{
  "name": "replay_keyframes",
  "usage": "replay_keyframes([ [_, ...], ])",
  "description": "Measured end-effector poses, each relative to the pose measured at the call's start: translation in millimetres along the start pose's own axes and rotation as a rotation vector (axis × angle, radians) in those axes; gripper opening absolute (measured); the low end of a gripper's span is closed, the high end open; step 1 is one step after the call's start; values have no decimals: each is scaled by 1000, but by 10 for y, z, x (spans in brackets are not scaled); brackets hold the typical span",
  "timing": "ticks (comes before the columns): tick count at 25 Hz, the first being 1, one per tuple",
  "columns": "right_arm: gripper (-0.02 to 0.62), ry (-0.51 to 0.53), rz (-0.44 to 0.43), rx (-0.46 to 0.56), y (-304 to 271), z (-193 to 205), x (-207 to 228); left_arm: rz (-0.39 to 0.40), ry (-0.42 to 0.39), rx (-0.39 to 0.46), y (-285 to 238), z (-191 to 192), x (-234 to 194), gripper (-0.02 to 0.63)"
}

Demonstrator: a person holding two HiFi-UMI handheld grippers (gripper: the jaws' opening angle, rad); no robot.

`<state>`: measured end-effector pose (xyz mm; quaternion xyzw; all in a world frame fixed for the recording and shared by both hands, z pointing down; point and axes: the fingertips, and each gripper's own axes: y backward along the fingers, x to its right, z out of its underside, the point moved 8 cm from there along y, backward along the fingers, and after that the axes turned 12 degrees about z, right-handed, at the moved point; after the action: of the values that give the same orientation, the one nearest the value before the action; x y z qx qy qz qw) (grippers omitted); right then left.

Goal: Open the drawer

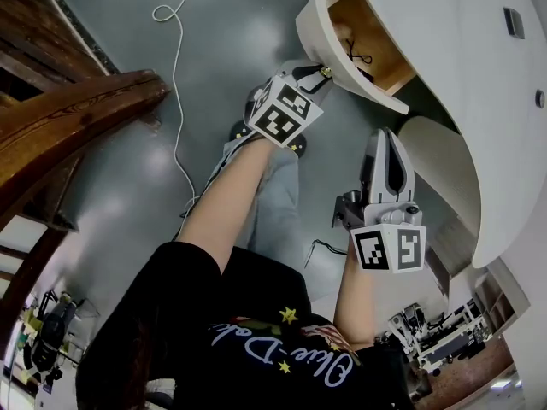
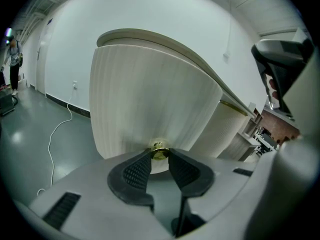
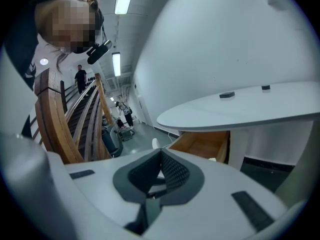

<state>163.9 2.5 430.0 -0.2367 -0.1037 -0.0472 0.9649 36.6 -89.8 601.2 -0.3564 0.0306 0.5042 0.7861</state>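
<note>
Brass knob (image 2: pixel 159 149) sits pinched between my left fingers (image 2: pixel 137 171), the ribbed pads pressing on it from both sides. It juts from the curved, pale front of the drawer (image 2: pixel 150 99), which fills most of the left gripper view.

From the head view, my left fingers (image 1: pixel 320 72) reach up to the drawer (image 1: pixel 313 26), which stands pulled out from under the white bench (image 1: pixel 453 67). Its wooden inside is open to view, with a thin black cord (image 1: pixel 362 57) lying in it.

My right fingers (image 1: pixel 395 165) hang lower and well apart from the drawer, pointing up toward the curved cabinet side. In the right gripper view these fingers (image 3: pixel 172 171) are brought together at the tips with nothing between them; beyond them the drawer (image 3: pixel 205 144) shows its wooden box beneath the bench top (image 3: pixel 240 109).

A white cable (image 1: pixel 178 75) trails over the grey floor (image 1: pixel 231 49).
</note>
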Motion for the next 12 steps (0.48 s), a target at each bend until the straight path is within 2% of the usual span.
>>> replay_keyframes([
  [12, 0, -4, 20, 15, 124, -15, -21, 5, -6, -16, 61, 66, 44, 106],
])
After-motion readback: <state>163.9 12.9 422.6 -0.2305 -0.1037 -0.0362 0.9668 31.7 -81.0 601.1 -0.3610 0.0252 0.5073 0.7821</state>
